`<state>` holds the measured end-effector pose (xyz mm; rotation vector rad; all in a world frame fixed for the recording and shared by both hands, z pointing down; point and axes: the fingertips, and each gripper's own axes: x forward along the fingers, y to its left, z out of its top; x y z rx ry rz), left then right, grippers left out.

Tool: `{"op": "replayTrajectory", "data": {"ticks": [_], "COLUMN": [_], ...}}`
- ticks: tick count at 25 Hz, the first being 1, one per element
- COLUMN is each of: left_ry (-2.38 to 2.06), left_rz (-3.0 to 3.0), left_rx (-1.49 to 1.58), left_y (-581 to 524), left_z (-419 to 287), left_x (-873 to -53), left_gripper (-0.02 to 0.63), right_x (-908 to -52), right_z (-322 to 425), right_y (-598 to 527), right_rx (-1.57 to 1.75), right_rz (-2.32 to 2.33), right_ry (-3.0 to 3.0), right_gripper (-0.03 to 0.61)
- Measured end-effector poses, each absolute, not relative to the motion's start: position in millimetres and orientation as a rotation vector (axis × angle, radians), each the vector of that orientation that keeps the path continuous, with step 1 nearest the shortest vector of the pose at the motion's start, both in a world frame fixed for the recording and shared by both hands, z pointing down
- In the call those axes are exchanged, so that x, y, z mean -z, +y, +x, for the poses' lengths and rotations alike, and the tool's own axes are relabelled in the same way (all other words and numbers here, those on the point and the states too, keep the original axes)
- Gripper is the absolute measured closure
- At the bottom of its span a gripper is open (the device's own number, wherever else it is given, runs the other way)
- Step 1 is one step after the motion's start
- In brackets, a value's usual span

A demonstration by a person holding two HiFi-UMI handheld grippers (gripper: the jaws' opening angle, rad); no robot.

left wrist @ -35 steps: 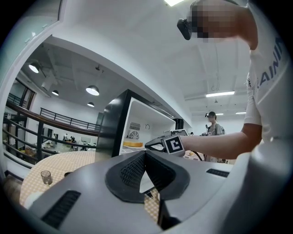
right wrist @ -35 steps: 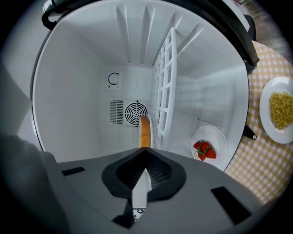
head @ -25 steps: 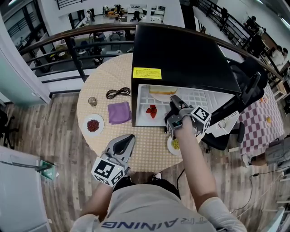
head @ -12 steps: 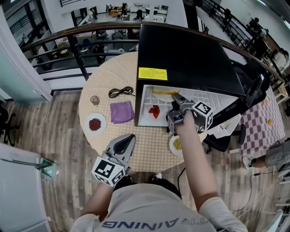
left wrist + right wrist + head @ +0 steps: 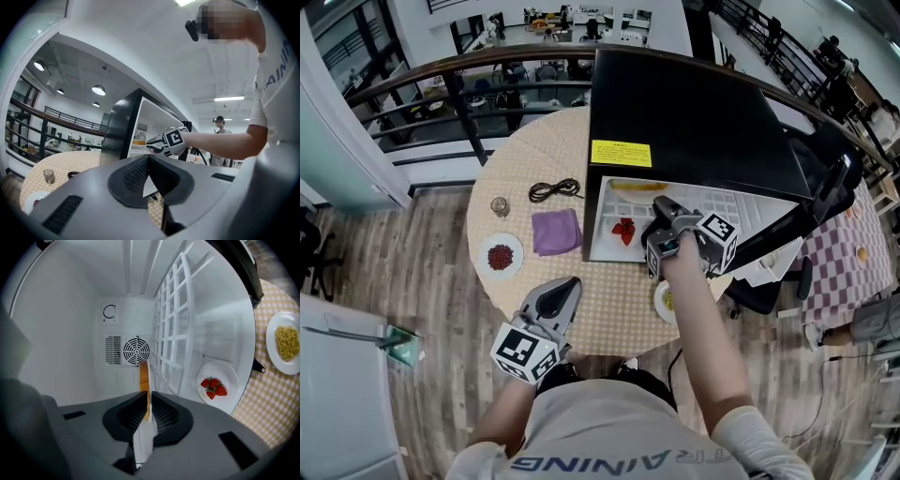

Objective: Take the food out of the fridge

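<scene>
My right tongs point(image 5: 662, 204) reach into the open fridge point(image 5: 694, 103). A second ago their jaws stood apart. Now the jaws are closing, and the thin white rim of the plate of yellow food point(image 5: 143, 373) on the wire shelf point(image 5: 174, 329) stands edge-on between the pads, which press it from both sides.

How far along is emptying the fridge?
The plate of yellow food and the plate of red food sit on the table, probably already out. In hand: the right gripper is closing its jaws on the orange-topped plate. Still to come out: that plate and the strawberries in the fridge.
</scene>
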<state>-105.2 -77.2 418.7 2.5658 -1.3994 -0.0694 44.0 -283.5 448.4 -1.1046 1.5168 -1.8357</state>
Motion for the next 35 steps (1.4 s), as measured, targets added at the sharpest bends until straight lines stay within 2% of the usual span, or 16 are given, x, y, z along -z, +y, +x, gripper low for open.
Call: {"op": "replayTrajectory", "data": {"ticks": [6, 28, 31, 35], "left_ry": [-1.395, -1.346, -1.346, -1.354], "left_rz": [2.562, 2.559, 2.559, 2.55], "left_rx": [0.064, 0.052, 0.049, 0.042], "left_y": [-77, -84, -84, -83], "left_z": [-104, -93, -92, -95], "left_x": [-421, -429, -430, -433], "left_gripper": [0.607, 0.607, 0.606, 0.607], "right_x": [-449, -459, -458, -461], "right_z": [45, 71, 64, 55], "right_y": [-284, -231, -233, -240], "right_rx": [1.8, 1.767, 1.766, 1.771], "right_rz": [-1.088, -1.115, -1.061, -1.038], "right_ry": [1.545, 1.61, 1.621, 1.626], "right_gripper": [0.548, 0.546, 0.454, 0.451]}}
